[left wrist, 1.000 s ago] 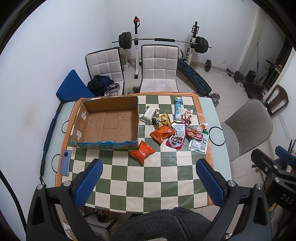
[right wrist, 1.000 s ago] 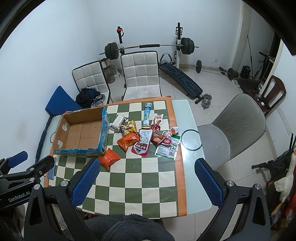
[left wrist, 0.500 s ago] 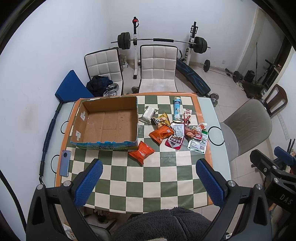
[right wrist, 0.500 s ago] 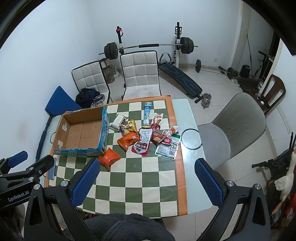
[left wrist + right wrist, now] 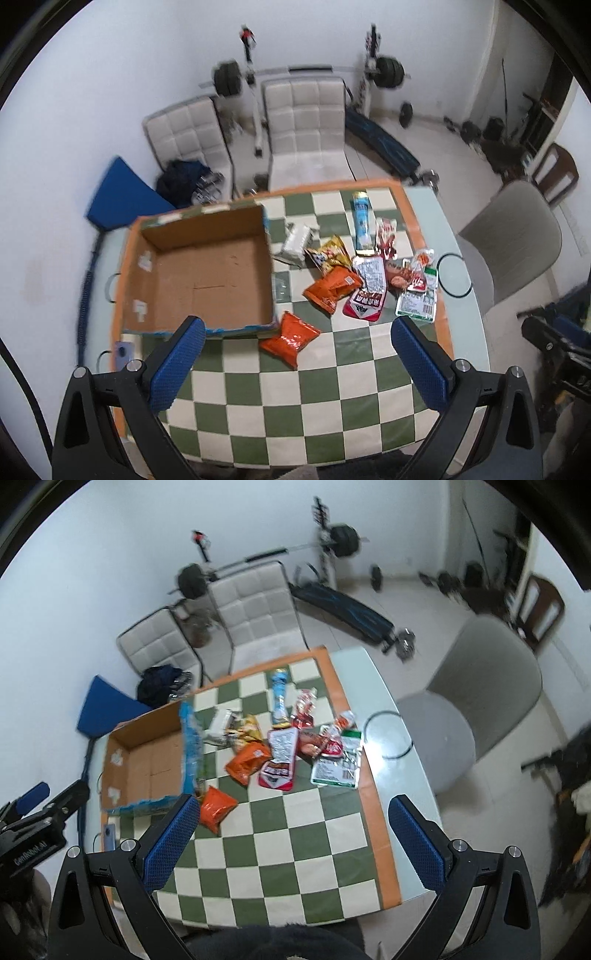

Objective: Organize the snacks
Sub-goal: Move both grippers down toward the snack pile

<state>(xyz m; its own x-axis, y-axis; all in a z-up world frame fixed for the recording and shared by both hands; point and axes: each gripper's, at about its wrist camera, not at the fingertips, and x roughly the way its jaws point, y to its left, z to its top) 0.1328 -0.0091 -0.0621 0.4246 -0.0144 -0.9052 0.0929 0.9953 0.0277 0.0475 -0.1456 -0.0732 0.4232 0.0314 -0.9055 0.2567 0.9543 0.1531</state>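
An open cardboard box sits empty on the left of the green checked tablecloth. Beside its right wall lie several snack packets: an orange bag nearest me, a second orange bag, a red and white pouch, a blue tube pack and a green and white packet. My left gripper hangs open above the table's near part. My right gripper is open too, holding nothing.
A phone lies at the table's near left corner. White padded chairs stand behind the table, a grey chair at its right. A barbell rack and weight bench fill the back of the room.
Both grippers have moved down and forward toward the table, so box and snacks look larger; the right view has tilted. Nothing on the table has moved.
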